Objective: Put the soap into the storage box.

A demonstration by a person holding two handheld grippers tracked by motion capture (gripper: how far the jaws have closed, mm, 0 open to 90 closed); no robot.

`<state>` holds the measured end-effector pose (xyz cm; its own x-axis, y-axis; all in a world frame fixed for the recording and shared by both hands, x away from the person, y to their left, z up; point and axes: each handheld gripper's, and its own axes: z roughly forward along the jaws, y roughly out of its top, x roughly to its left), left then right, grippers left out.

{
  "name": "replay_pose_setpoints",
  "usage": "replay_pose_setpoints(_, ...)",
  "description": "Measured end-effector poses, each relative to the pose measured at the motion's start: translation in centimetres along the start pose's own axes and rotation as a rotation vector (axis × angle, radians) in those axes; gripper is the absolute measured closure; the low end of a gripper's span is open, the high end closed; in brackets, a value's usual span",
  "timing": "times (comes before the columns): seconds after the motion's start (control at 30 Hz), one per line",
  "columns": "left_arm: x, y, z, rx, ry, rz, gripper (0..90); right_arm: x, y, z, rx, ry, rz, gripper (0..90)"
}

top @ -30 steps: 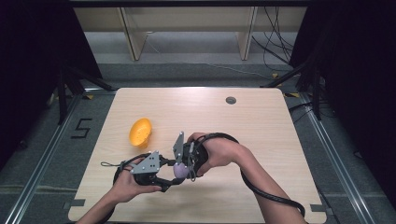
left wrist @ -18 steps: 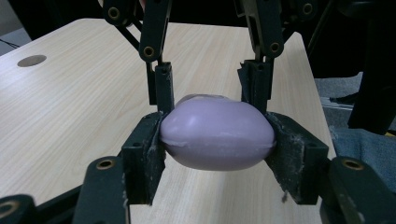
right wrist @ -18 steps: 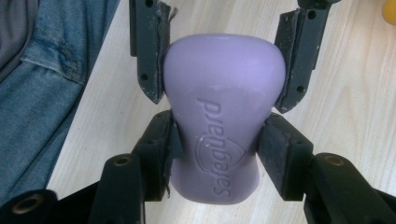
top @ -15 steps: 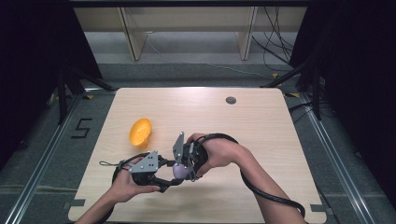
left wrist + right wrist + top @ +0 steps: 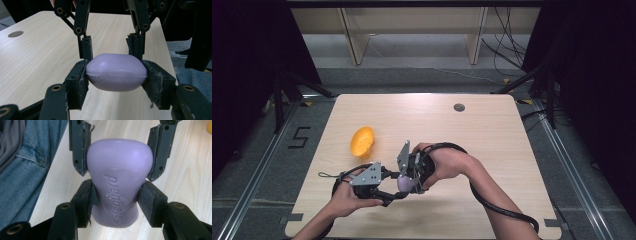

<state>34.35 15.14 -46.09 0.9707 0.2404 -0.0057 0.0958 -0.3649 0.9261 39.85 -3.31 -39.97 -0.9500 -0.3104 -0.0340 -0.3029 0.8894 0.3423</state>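
Note:
A purple bar of soap [image 5: 403, 183] is held above the front middle of the wooden table [image 5: 492, 135], between both grippers. My left gripper [image 5: 398, 192] comes in from the left, shut on the bar. In the left gripper view its pads [image 5: 80, 80] press the two ends of the soap [image 5: 116, 75]. My right gripper [image 5: 410, 179] reaches from the right and is shut on the same bar. In the right gripper view its pads [image 5: 150, 199] squeeze the narrow lower part of the soap [image 5: 120, 172], which bears a raised brand name. The left gripper's fingers [image 5: 78, 147] clamp its upper part.
An orange dish [image 5: 362, 141] lies on the table left of the hands. A round cable hole [image 5: 459, 107] sits near the far edge. The person's jeans [image 5: 25, 170] show beside the table's near edge. Shelf legs [image 5: 352, 35] stand beyond the table.

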Motion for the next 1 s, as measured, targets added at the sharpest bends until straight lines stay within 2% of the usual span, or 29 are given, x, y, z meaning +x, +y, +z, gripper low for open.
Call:
replay_pose_setpoints(0.03, 0.0, 0.0, 0.0, 0.005, -0.002, 0.000, 39.7, -0.1, 0.0, 0.1, -0.009, 0.005, -0.014, 49.3)
replay_pose_setpoints(0.1, 0.0, 0.1, -0.1, 0.013, -0.002, 0.007, 39.7, -0.1, 0.0, 0.1, -0.006, 0.004, -0.008, 49.3)
replay_pose_setpoints(0.17, -0.1, 0.1, -0.1, 0.012, 0.003, -0.005, 39.7, -0.1, 0.0, 0.1, -0.011, 0.008, -0.010, 49.2)
replay_pose_setpoints(0.2, 0.0, 0.2, -0.1, 0.011, -0.003, 0.011, 39.7, -0.1, 0.0, 0.1, -0.011, 0.010, -0.010, 49.2)
replay_pose_setpoints(0.23, 0.0, 0.2, -0.1, 0.008, -0.006, 0.016, 39.7, -0.2, 0.0, 0.1, -0.017, 0.010, -0.032, 49.2)
replay_pose_setpoints(0.27, -0.2, 0.2, -0.1, 0.010, -0.003, -0.003, 39.7, -0.1, 0.0, 0.1, -0.011, 0.015, -0.011, 49.3)
replay_pose_setpoints(0.37, -0.1, 0.2, -0.1, 0.002, -0.013, 0.012, 39.7, 0.6, 0.0, -0.2, 0.032, 0.028, 0.085, 49.3)
replay_pose_setpoints(0.4, 0.0, 0.2, -0.1, 0.000, -0.013, 0.016, 39.7, 0.2, 0.0, -0.1, 0.011, 0.021, 0.033, 49.3)
replay_pose_setpoints(0.43, -0.1, 0.2, -0.1, -0.001, -0.009, 0.000, 39.7, 0.5, 0.0, -0.2, 0.022, 0.025, 0.070, 49.2)
replay_pose_setpoints(0.47, -0.1, 0.2, -0.2, 0.005, -0.004, 0.005, 39.7, 0.2, 0.0, -0.2, 0.013, 0.018, 0.028, 49.2)
replay_pose_setpoints(0.53, -0.1, 0.4, -0.2, 0.006, -0.010, 0.021, 39.7, 0.2, 0.0, -0.1, -0.002, 0.016, 0.030, 48.8)
replay_pose_setpoints(0.57, -0.3, 0.3, -0.2, 0.002, -0.005, -0.007, 39.7, 0.0, 0.0, 0.0, -0.009, 0.017, 0.007, 48.5)
replay_pose_setpoints(0.63, -0.3, 0.4, -0.3, 0.006, -0.007, -0.002, 39.7, -0.1, -0.1, 0.1, -0.006, 0.022, 0.002, 47.7)
replay_pose_setpoints(0.7, -0.3, 0.4, -0.4, 0.012, -0.001, 0.004, 39.7, 0.1, -0.2, 0.1, 0.011, 0.026, 0.046, 46.6)
replay_pose_setpoints(0.73, -0.3, 0.4, -0.4, 0.012, 0.000, 0.005, 39.7, 0.6, -0.2, -0.1, 0.044, 0.042, 0.113, 46.4)
replay_pose_setpoints(0.77, -0.1, 0.5, -0.4, 0.011, -0.006, 0.026, 39.7, 0.4, -0.3, 0.0, 0.045, 0.032, 0.078, 46.0)
replay_pose_setpoints(0.8, -0.1, 0.5, -0.4, 0.012, -0.004, 0.020, 39.7, 0.3, -0.3, 0.0, 0.038, 0.030, 0.073, 45.6)
replay_pose_setpoints(0.83, -0.2, 0.5, -0.5, 0.012, -0.001, 0.003, 39.7, 0.6, -0.4, 0.0, 0.049, 0.041, 0.122, 44.8)
replay_pose_setpoints(0.9, -0.2, 0.5, -0.5, 0.011, 0.005, -0.005, 39.7, 0.6, -0.4, -0.1, 0.048, 0.044, 0.134, 43.2)
replay_pose_setpoints(0.93, 0.0, 0.5, -0.5, 0.008, 0.002, 0.015, 39.7, 0.5, -0.3, -0.1, 0.041, 0.037, 0.109, 42.5)
replay_pose_setpoints(0.97, -0.1, 0.4, -0.6, 0.011, 0.007, -0.009, 39.7, 0.8, -0.4, -0.2, 0.055, 0.048, 0.164, 41.7)
replay_pose_setpoints(1.0, -0.1, 0.4, -0.6, 0.012, 0.009, -0.004, 39.7, 0.5, -0.5, -0.2, 0.041, 0.042, 0.122, 41.8)
